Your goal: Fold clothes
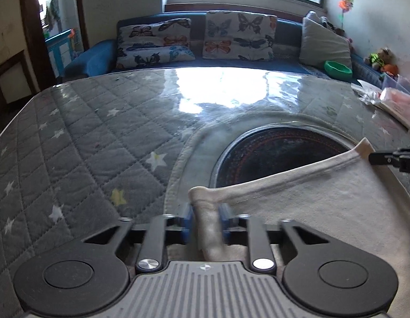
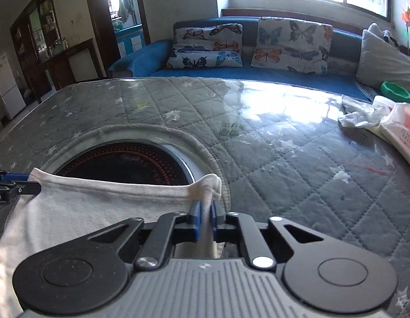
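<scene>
Holding a white garment (image 1: 297,182) by its top edge, both tongs are pinching fabric: left tongs (image 1: 206,221) on one corner, right tongs (image 2: 205,217) on the other, hem stretched taut between them above the quilted desk (image 1: 80,143). The rest drapes toward me. Biggest risk, I'd guess: each pinch is only a small bunched bit of cloth, so pulling apart harder could slip a corner out. The dark round inset (image 2: 125,163) under it might also snag the cloth.
</scene>
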Motion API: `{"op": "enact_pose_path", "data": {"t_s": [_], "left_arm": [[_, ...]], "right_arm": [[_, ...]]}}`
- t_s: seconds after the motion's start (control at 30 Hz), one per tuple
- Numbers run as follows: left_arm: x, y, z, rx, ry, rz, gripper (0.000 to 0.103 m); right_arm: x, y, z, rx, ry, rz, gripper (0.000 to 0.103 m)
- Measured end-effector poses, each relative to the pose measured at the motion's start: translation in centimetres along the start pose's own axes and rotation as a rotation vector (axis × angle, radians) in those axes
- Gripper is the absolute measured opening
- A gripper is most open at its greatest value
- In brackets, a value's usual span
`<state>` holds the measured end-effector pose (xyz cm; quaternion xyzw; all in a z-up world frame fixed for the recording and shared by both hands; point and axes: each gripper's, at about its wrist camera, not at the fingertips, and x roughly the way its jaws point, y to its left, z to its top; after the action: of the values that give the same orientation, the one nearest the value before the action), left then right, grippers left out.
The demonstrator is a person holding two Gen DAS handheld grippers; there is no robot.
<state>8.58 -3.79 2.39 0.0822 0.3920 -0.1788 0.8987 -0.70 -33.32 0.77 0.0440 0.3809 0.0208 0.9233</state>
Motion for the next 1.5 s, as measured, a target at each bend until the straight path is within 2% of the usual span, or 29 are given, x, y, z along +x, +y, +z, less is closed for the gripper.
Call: {"op": "enact_pose_path", "data": {"t_s": [0.03, 0.23, 0.4, 0.6, 0.67, 0.77, 0.87, 0.9, 0.93, 0.97, 1.13, 1.27, 1.33, 1.37, 1.43, 1.5], "left_arm": [[0.1, -0.2, 0.1, 0.011, -0.008, -0.001, 0.010], [1.0, -1.5, 1.9, 0.034, -0.062, -0.020, 0.009], [2.9, -2.4, 2.4, 0.059, -0.053, 0.002, 0.009], [2.9, -2.3, 2.4, 0.056, -0.053, 0.019, 0.011], [2.9, -2.1, 2.4, 0.050, -0.050, 0.020, 0.011], [2.8, -2.2, 2.4, 0.053, -0.048, 0.024, 0.011], [2.7, -2.1, 2.5, 0.051, -0.047, 0.028, 0.013], [2.7, -2.0, 2.5, 0.050, -0.047, 0.028, 0.013], [2.7, -2.0, 2.6, 0.051, -0.046, 0.029, 0.013], [2.7, -2.0, 2.6, 0.051, -0.046, 0.030, 0.013], [3.0, -2.1, 2.6, 0.046, -0.050, 0.036, 0.013], [3.2, -2.7, 2.6, 0.059, -0.065, 0.060, 0.015], [3.2, -2.7, 2.7, 0.054, -0.065, 0.065, 0.017], [3.1, -2.7, 2.7, 0.054, -0.066, 0.063, 0.018], [2.6, -2.5, 2.7, 0.056, -0.074, 0.070, 0.024], [1.7, -2.2, 2.6, 0.045, -0.087, 0.075, 0.024]], "right_arm": [[-0.1, -0.1, 0.0, -0.004, -0.007, -0.007, 0.004], [-1.3, -1.7, 0.8, -0.005, -0.057, -0.090, 0.002], [-1.7, -3.4, 0.5, 0.008, -0.056, -0.137, 0.004], [-2.1, -3.7, 0.5, 0.051, -0.076, -0.034, 0.020], [-1.8, -3.2, 0.7, 0.058, -0.076, 0.010, 0.021], [-0.7, -2.1, 0.8, 0.047, -0.057, 0.006, 0.032], [0.4, -1.6, 0.7, 0.048, -0.040, 0.010, 0.028], [0.5, -1.4, 0.5, 0.046, -0.040, 0.010, 0.014], [0.6, -1.2, 0.4, 0.038, -0.039, 0.008, 0.007], [0.5, -1.0, 0.4, 0.025, -0.043, -0.006, 0.005], [-0.8, -0.4, 0.5, -0.039, -0.102, -0.121, 0.004], [0.0, -0.8, 0.3, -0.051, -0.064, -0.172, 0.005], [0.4, -0.8, 0.1, -0.064, -0.059, -0.195, 0.021], [0.1, -0.9, -0.1, -0.066, -0.072, -0.207, 0.035], [-0.7, -1.1, 0.0, -0.063, -0.090, -0.205, 0.033], [-2.0, -1.2, 0.0, -0.075, -0.091, -0.164, 0.033]]}}
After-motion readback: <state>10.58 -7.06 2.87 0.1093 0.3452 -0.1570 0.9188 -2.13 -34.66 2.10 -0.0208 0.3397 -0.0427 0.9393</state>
